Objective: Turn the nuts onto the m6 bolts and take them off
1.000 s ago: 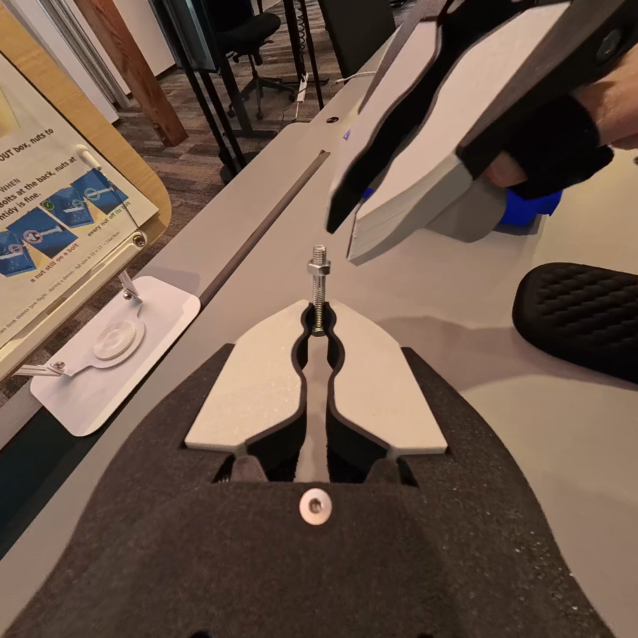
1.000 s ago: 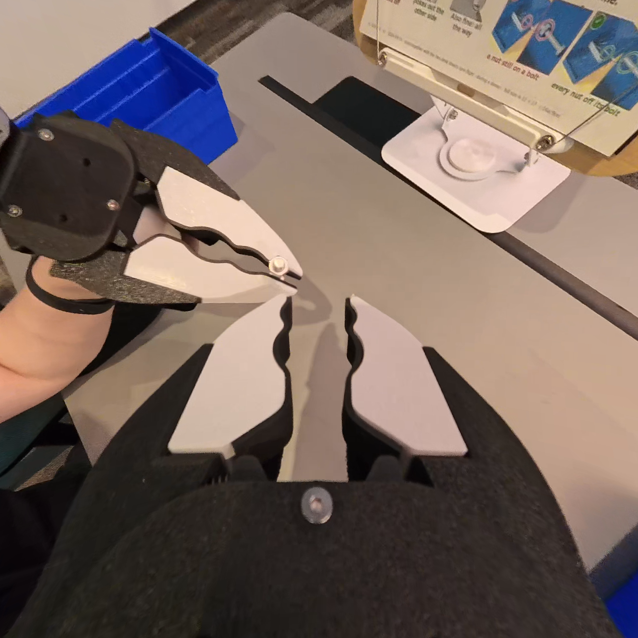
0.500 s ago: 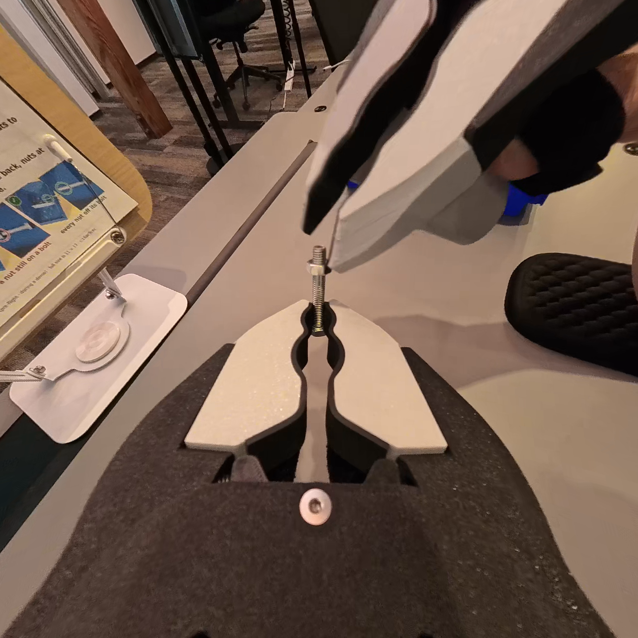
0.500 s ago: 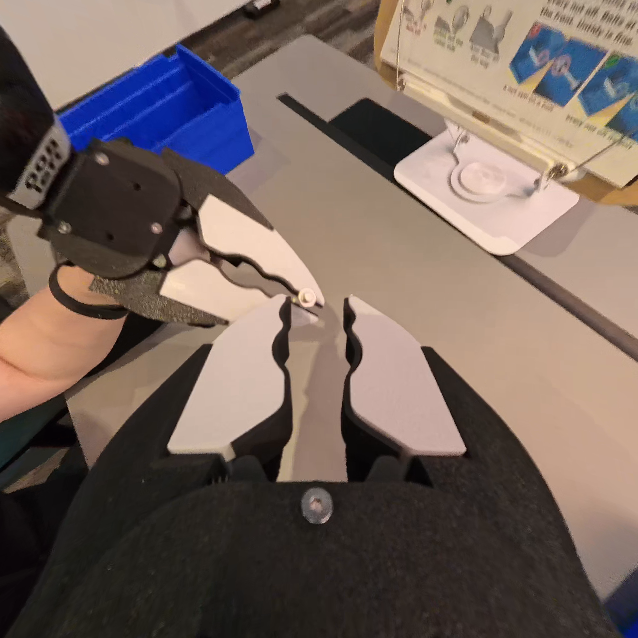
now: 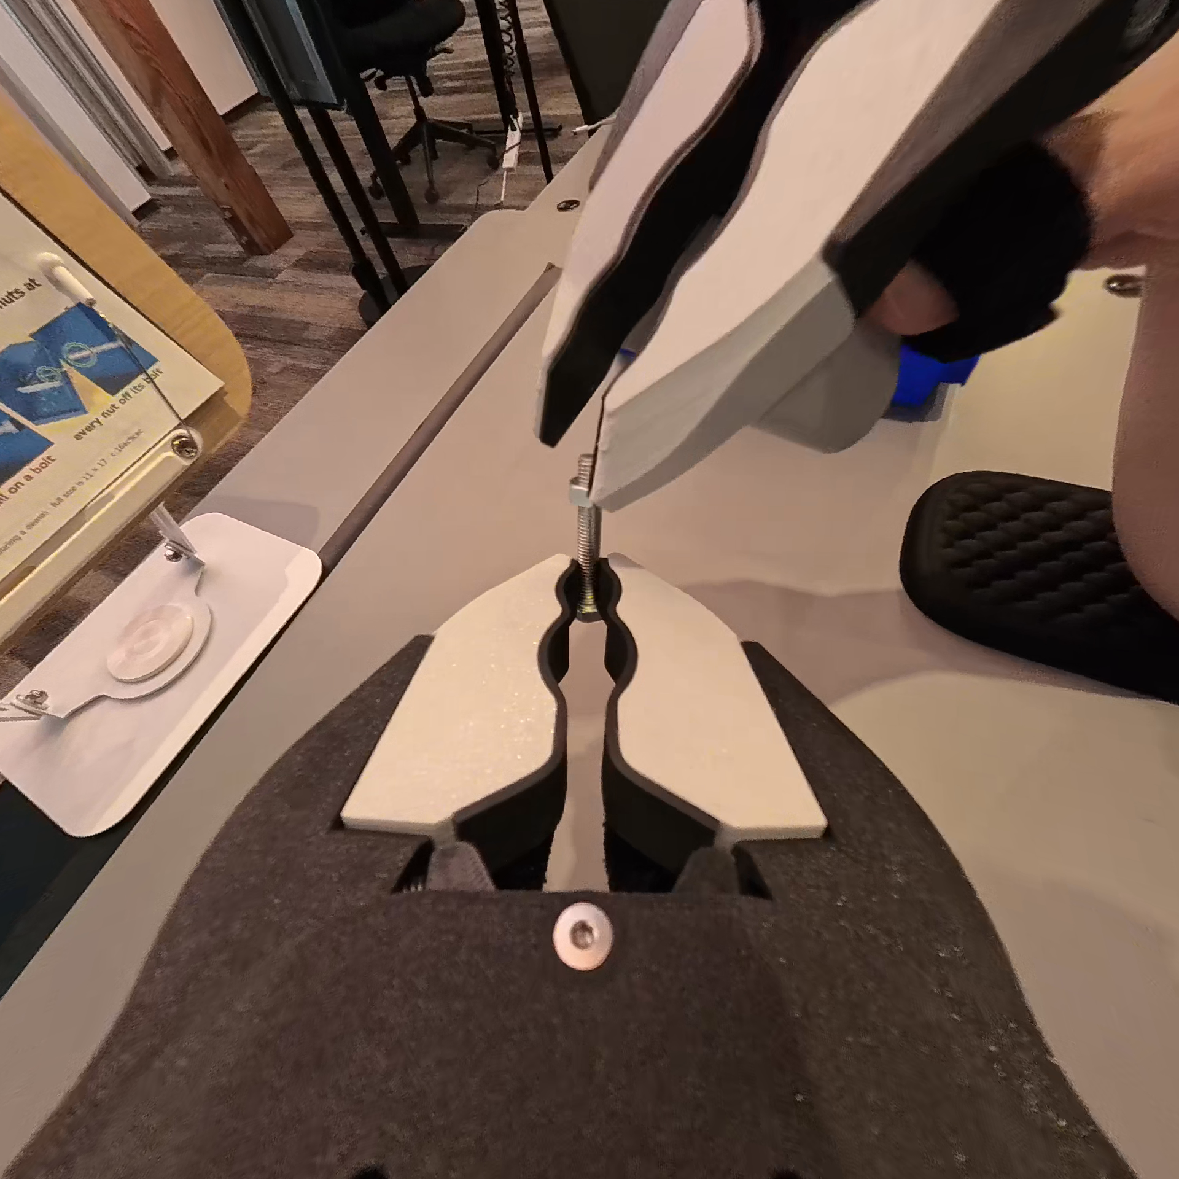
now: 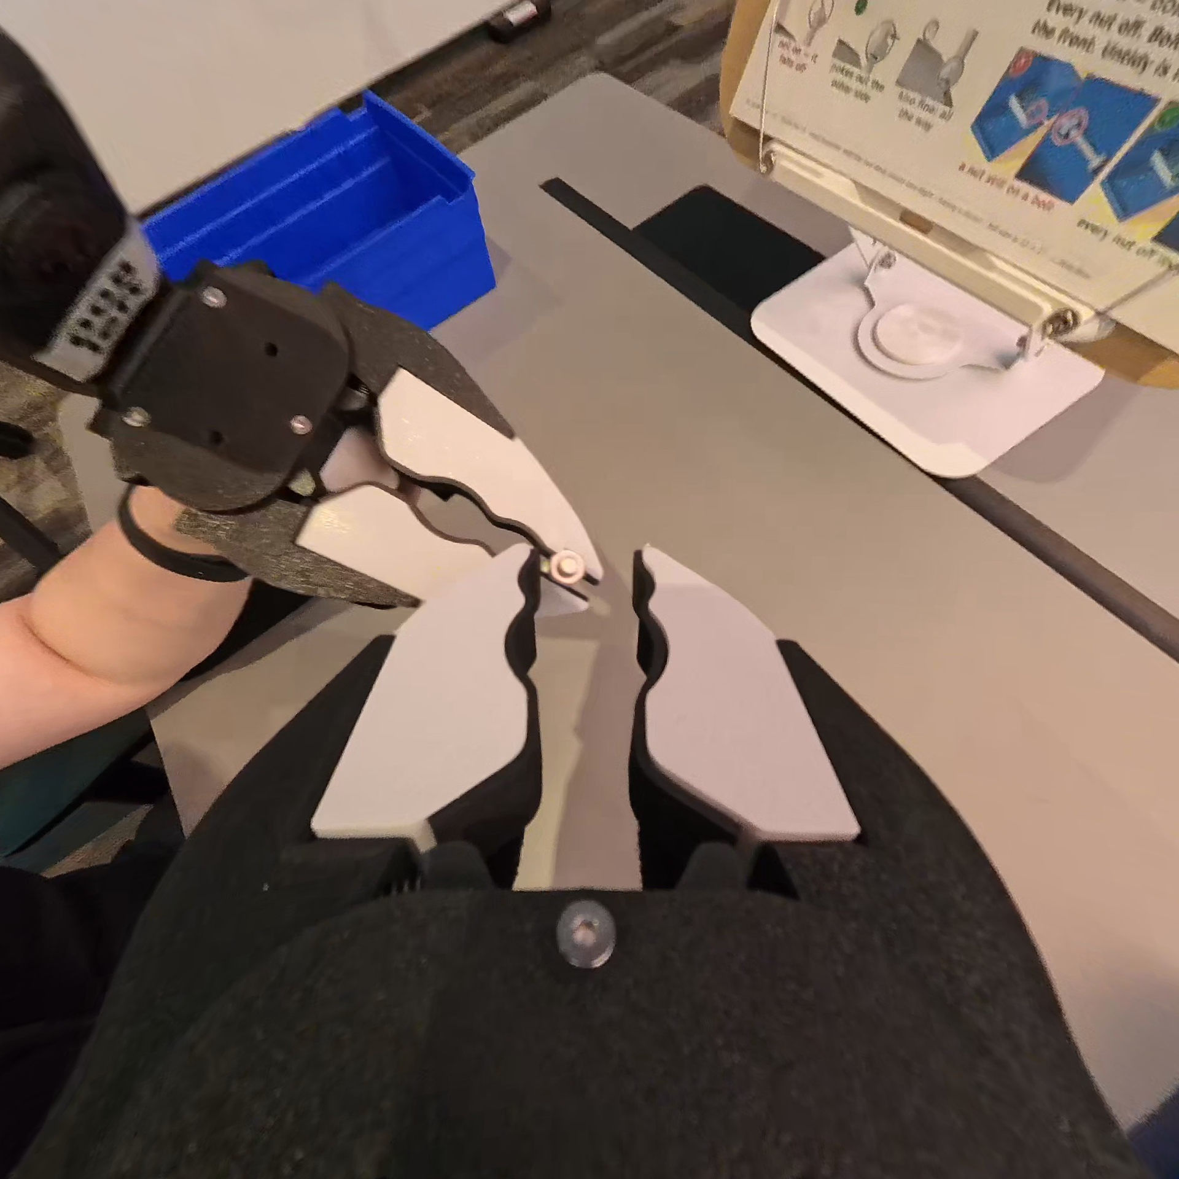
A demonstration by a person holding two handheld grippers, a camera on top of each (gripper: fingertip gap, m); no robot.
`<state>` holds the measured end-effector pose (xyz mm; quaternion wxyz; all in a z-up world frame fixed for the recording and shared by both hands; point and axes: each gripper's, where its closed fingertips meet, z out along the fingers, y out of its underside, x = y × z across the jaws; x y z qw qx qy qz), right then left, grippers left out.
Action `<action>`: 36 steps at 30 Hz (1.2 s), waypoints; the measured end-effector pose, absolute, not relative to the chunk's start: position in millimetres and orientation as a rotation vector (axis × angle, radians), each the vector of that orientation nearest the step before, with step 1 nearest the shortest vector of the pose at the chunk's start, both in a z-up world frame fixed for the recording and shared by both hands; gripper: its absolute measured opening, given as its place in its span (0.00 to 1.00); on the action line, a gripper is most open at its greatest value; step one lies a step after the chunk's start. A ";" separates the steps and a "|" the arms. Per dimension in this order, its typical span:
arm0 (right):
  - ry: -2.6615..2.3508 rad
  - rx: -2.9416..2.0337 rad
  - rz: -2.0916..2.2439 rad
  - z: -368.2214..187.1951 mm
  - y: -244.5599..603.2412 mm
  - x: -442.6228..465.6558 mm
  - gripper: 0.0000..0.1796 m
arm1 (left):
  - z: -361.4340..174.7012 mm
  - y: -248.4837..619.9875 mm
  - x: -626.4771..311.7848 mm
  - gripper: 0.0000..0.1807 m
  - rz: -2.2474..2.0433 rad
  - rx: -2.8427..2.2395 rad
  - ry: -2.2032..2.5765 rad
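Grey table (image 5: pixel 957 797): left claw (image 5: pixel 587 570) around bolt (image 5: pixel 586 536), right claw (image 6: pixel 584 561) spread beside nut (image 5: pixel 579 492).

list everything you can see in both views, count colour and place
bolt: 1, silver, upright, its lower end clamped in the left gripper's tips
nut: 1, silver, threaded near the bolt's top
bin: 1, blue, far left of the table in the right wrist view
instruction sheet on stand: 1, cream with blue pictures, white base, at the table's edge
pad: 1, black, textured, on the table at right in the left wrist view
table: 1, grey
office chair: 1, black, on the floor beyond
left gripper: black, pale fingers, shut on the bolt
right gripper: open, tips at the nut
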<state>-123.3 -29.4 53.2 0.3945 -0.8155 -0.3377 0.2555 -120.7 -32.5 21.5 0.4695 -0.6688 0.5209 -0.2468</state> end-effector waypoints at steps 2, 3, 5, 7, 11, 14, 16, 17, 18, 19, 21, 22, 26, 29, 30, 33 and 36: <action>-0.834 -2.097 0.636 50.5 -26.8 -116.3 0.19 | 22.8 -34.0 -120.7 0.03 -0.623 -1.642 1.275; -0.830 -2.096 0.650 51.9 -27.9 -114.6 0.18 | 23.5 -33.8 -121.0 0.03 -0.626 -1.641 1.271; -0.851 -2.110 0.610 50.4 -31.0 -108.3 0.15 | 24.3 -32.7 -122.7 0.03 -0.620 -1.641 1.268; -0.864 -2.116 0.601 50.3 -33.9 -106.3 0.15 | 25.9 -32.4 -123.5 0.03 -0.628 -1.638 1.262; -0.846 -2.043 0.691 59.7 -31.4 -120.7 0.16 | 27.0 -32.9 -122.5 0.03 -0.623 -1.629 1.260; -0.870 -2.090 0.667 49.2 -30.8 -121.6 0.17 | 30.0 -33.1 -122.6 0.03 -0.611 -1.612 1.255; -0.872 -2.124 0.634 44.1 -30.5 -115.9 0.16 | 33.2 -32.6 -124.2 0.03 -0.616 -1.604 1.244; -0.866 -2.126 0.626 44.6 -30.0 -113.9 0.16 | 34.8 -32.7 -125.0 0.03 -0.621 -1.602 1.240; -0.874 -2.112 0.642 47.0 -31.8 -115.2 0.16 | 35.7 -32.3 -125.8 0.03 -0.621 -1.600 1.236; -0.889 -2.091 0.676 50.7 -35.5 -118.9 0.16 | 36.1 -31.9 -126.2 0.03 -0.617 -1.598 1.235; -0.887 -2.044 0.707 59.3 -37.9 -124.6 0.16 | 35.3 -32.4 -125.8 0.03 -0.611 -1.596 1.242; -0.869 -2.022 0.690 63.1 -35.1 -125.1 0.15 | 35.1 -33.1 -124.9 0.03 -0.610 -1.594 1.246; -0.855 -2.060 0.675 57.5 -32.6 -119.0 0.15 | 34.8 -32.7 -125.0 0.03 -0.584 -1.590 1.251; -0.836 -2.094 0.617 53.9 -29.9 -106.4 0.14 | 37.0 -33.5 -126.0 0.03 -0.611 -1.593 1.242; -0.836 -2.079 0.640 56.9 -31.4 -108.6 0.14 | 36.9 -32.9 -126.1 0.03 -0.606 -1.591 1.241; -0.865 -2.061 0.646 59.0 -36.0 -117.7 0.15 | 34.8 -33.8 -121.9 0.03 -0.596 -1.574 1.248; -0.880 -2.132 0.522 49.1 -37.2 -110.3 0.16 | 35.4 -31.7 -114.0 0.03 -0.626 -1.522 1.194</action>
